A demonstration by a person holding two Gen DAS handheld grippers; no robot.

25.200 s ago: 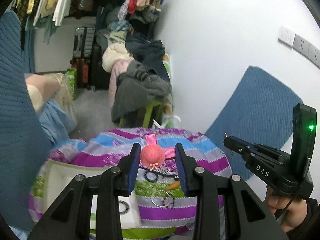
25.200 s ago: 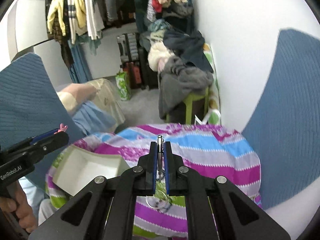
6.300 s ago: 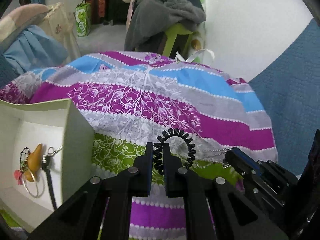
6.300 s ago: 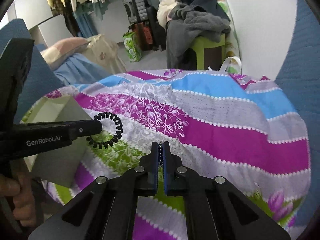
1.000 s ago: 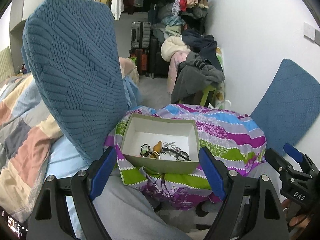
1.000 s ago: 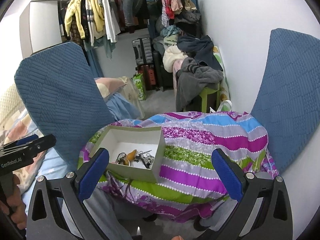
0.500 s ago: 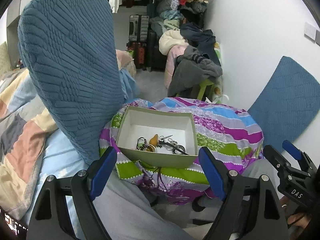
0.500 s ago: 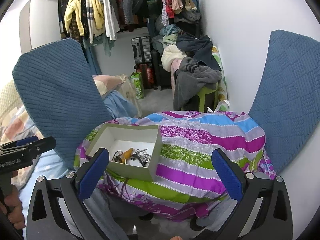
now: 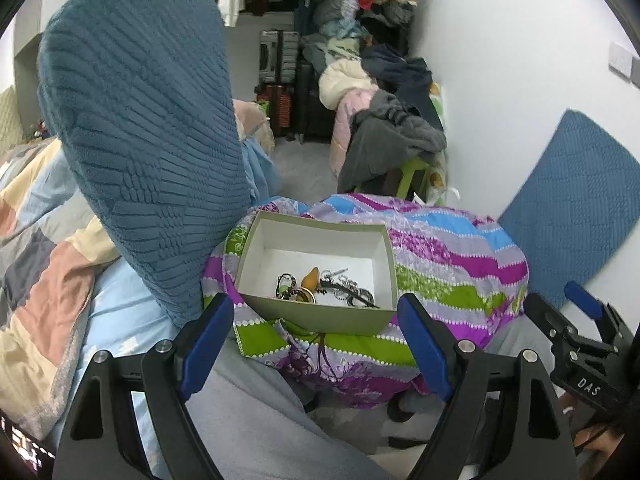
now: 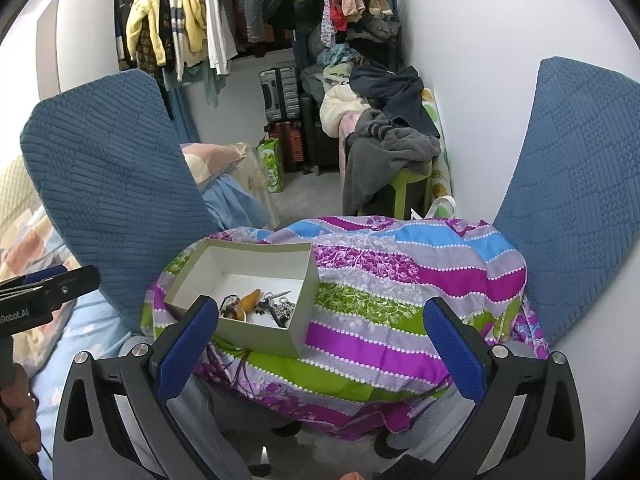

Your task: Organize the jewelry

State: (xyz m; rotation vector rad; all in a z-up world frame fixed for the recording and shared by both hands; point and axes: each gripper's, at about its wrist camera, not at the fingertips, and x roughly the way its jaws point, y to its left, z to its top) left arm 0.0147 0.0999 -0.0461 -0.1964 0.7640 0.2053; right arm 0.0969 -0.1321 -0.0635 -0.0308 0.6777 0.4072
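A cluttered home bedroom — jackets hang from an open clothes rail (image 10: 188, 28), suitcases (image 10: 282, 116) stand below it, laundry (image 10: 384, 128) heaps to their right, and a patchwork quilt (image 9: 36, 248) lies nearby.

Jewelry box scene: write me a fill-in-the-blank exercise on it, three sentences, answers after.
1. The jewelry lies inside the open ____, not on the cloth.
2. The box stands on a ____ cloth of purple, green, blue and grey.
3. The left gripper and right gripper both have their jaws wide ____, holding nothing.

Missing words: box; striped; open
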